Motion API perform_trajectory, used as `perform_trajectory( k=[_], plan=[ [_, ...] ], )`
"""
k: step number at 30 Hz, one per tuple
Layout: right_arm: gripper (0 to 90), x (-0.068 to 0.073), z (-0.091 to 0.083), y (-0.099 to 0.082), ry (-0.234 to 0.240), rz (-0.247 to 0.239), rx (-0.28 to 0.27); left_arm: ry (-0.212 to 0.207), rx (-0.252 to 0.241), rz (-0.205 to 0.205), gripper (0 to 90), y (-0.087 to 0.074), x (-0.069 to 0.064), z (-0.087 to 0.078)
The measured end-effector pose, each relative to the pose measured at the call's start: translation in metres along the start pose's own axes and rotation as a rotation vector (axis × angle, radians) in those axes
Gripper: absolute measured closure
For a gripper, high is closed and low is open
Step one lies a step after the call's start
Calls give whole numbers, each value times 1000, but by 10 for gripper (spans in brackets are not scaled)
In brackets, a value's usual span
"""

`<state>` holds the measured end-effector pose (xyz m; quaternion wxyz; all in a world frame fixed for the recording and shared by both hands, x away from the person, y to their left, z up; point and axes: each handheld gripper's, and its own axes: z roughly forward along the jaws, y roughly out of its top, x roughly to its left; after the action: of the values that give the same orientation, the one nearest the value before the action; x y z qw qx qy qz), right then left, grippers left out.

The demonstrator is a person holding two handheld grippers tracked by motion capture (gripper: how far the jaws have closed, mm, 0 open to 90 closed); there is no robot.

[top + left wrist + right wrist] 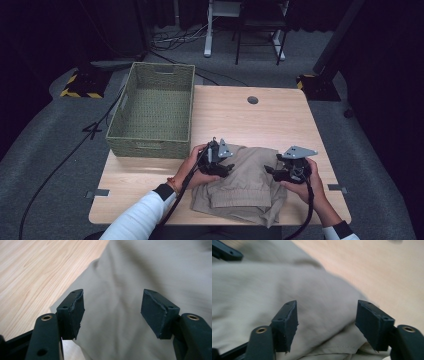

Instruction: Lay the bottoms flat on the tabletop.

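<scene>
A folded khaki garment [245, 182] lies on the wooden table [250, 122] near its front edge. My left gripper [229, 168] hovers over the garment's left upper corner, held in a hand with a white sleeve. In the left gripper view the left gripper [112, 312] stands open, with the cloth [120, 277] beneath it and nothing between the pads. My right gripper [268, 170] is at the garment's right side. In the right gripper view its jaws [327, 322] are also open, over a fold of the cloth [262, 290] near the edge.
A green woven basket [150, 146] stands empty at the table's back left, just beyond the left hand. A round cable hole [252, 100] sits near the far edge. Bare wood [32, 267] lies to the left of the garment.
</scene>
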<state>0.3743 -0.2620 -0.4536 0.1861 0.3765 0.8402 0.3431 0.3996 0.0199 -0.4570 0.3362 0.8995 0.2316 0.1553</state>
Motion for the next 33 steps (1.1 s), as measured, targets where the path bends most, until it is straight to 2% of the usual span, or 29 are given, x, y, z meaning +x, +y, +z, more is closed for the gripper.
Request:
perform_trajectory(
  k=[1,2,3,5,6,10,12,17,19,22,23,24,25,26,27,28,29,30,33],
  plan=[
    [321,-3,6,-4,4,7,32,5,15,-5,377,-1,1,5],
    [360,-4,9,-7,3,8,49,6,26,-12,387,-2,1,9],
    [450,-5,11,-10,0,7,61,13,45,-3,424,-3,0,13],
    [620,-4,13,-15,-4,-30,80,28,71,8,446,-7,-2,20],
    [713,-3,14,-18,5,-40,87,27,79,16,490,-9,-3,23],
    [876,0,15,-21,-5,-79,106,38,87,17,603,-13,-4,25],
    [892,-2,10,-21,0,-83,94,39,90,8,641,-14,-3,24],
    [895,-5,-15,-20,-13,-73,35,91,87,-10,713,-17,-4,16],
    [894,-3,-20,-24,-18,-74,48,88,100,-20,714,-19,-4,15],
    [867,-2,-20,-35,-17,-53,97,84,97,-29,703,-24,-4,13],
    [862,-2,-18,-39,-11,-47,122,95,96,-30,687,-24,-5,12],
    [861,-1,-16,-43,-17,-51,149,99,99,-34,633,-24,-5,10],
    [863,1,-13,-48,-19,-50,155,77,95,-39,571,-24,-4,8],
    [863,1,-13,-50,-20,-47,131,66,89,-41,527,-25,-4,5],
    [863,-1,-14,-51,-8,-37,132,60,76,-45,486,-26,-3,2],
    [866,-3,-13,-51,5,-22,128,16,49,-47,425,-27,-3,-3],
    [867,-5,-12,-52,10,-8,115,-30,23,-39,403,-29,-4,-7],
    [868,-7,-11,-52,9,-2,107,-57,7,-21,387,-31,-6,-12],
    [867,-11,-5,-47,-18,-23,102,-96,-23,32,337,-36,-16,-23]
  ],
)
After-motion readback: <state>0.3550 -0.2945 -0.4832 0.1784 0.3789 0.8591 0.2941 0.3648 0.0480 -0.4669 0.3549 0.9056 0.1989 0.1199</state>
